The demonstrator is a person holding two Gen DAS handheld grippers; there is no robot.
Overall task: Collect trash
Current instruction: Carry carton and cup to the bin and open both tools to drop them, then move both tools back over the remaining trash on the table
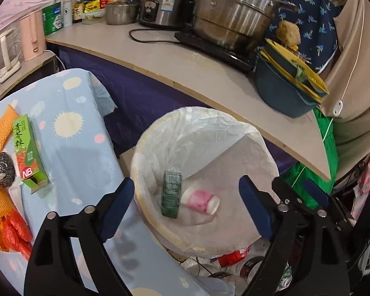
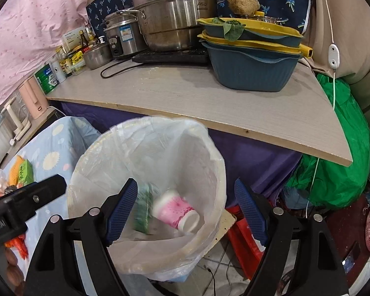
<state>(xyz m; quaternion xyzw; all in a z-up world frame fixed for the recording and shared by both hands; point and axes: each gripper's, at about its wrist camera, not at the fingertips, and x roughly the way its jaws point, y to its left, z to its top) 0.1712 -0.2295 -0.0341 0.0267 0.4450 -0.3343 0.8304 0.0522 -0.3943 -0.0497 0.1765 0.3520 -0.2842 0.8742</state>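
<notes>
Both hand-held grippers, left (image 1: 186, 197) and right (image 2: 186, 203), hang spread and empty above the lined trash bin (image 1: 145, 145), where a green packet (image 1: 170, 194) and pink cup (image 1: 201, 200) already lie; a green carton (image 1: 29, 153) waits beside the bin on the bench (image 1: 81, 162).

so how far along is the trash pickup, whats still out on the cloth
Done: a green packet and a pink cup lie in the lined bin. In hand: nothing; left gripper and right gripper are open. Left: the green carton, orange netting and steel scourer.
</notes>
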